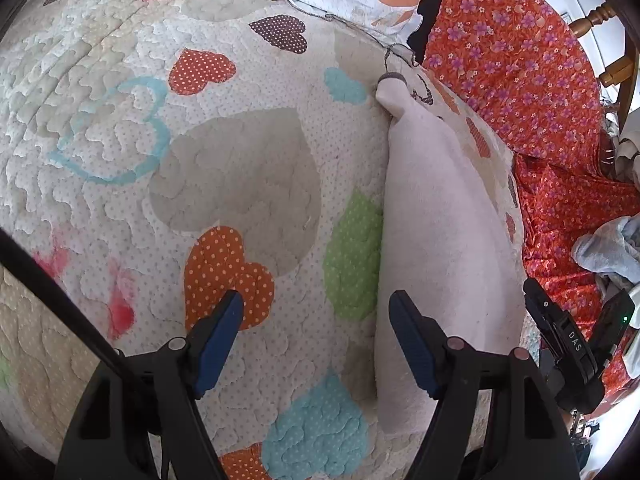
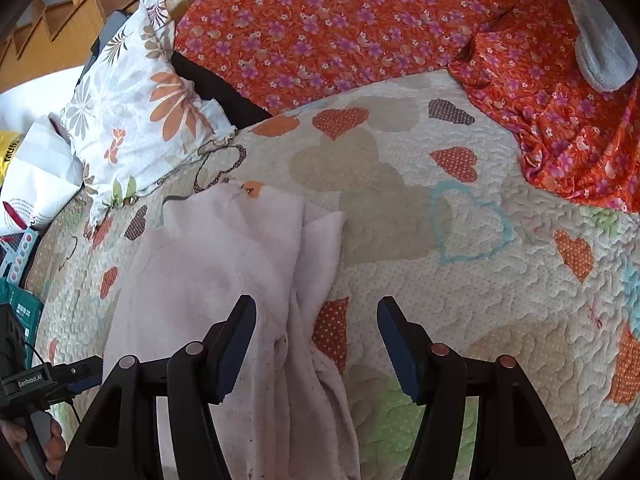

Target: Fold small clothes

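Note:
A pale pink fleece garment [image 1: 440, 216] lies on a quilt with heart patches [image 1: 224, 168]. In the left wrist view it is a long strip with a dark cuff at the far end. My left gripper [image 1: 316, 316] is open just above the quilt, its right finger [image 1: 412, 340] over the garment's left edge. In the right wrist view the pink garment [image 2: 208, 280] is spread with a folded flap along its right side. My right gripper [image 2: 316, 320] is open over that right edge, nothing pinched. The right gripper's body [image 1: 568, 344] shows at the left view's right edge.
An orange flowered cloth [image 2: 360, 28] covers the far side of the bed. A flowered pillow [image 2: 136, 112] lies at the far left. Grey-blue clothes [image 1: 608, 248] sit on the orange cloth. Wooden furniture [image 1: 600, 20] and boxes [image 2: 24, 240] stand beyond the bed.

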